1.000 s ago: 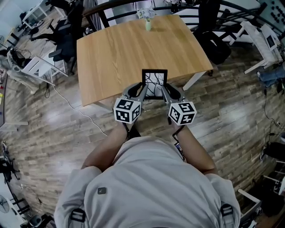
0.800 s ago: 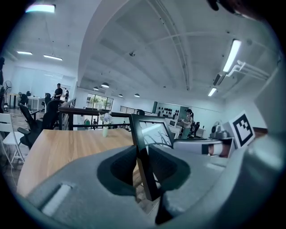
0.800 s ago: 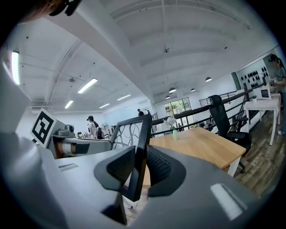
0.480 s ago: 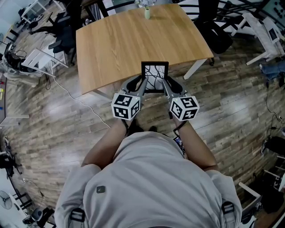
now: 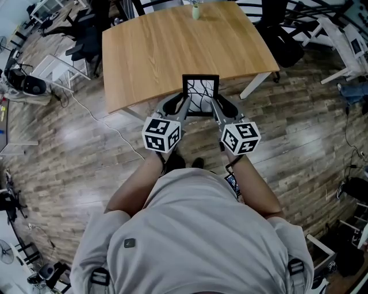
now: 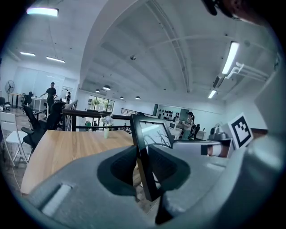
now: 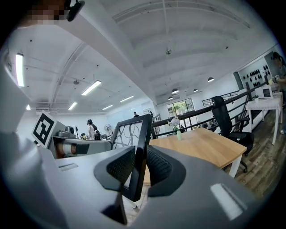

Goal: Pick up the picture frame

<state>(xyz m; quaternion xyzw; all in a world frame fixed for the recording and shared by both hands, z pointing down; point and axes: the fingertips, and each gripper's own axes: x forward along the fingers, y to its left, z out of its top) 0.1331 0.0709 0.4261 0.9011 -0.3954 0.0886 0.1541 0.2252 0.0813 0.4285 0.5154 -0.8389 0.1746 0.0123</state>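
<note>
Picture frame [image 5: 200, 95] held upright at the middle of the bench's [image 5: 172, 51] near edge, its lower bar just past that edge. Left gripper [image 6: 144, 167]: fingers clamped on the frame's left side bar. Right gripper [image 7: 139, 167]: fingers clamped on its right side bar. Small vase [image 5: 196, 11] at the far edge.

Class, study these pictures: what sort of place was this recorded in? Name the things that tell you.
Probably an open-plan office or workshop: a black office chair beside a wooden table, and long strip lights on a high white ceiling.
</note>
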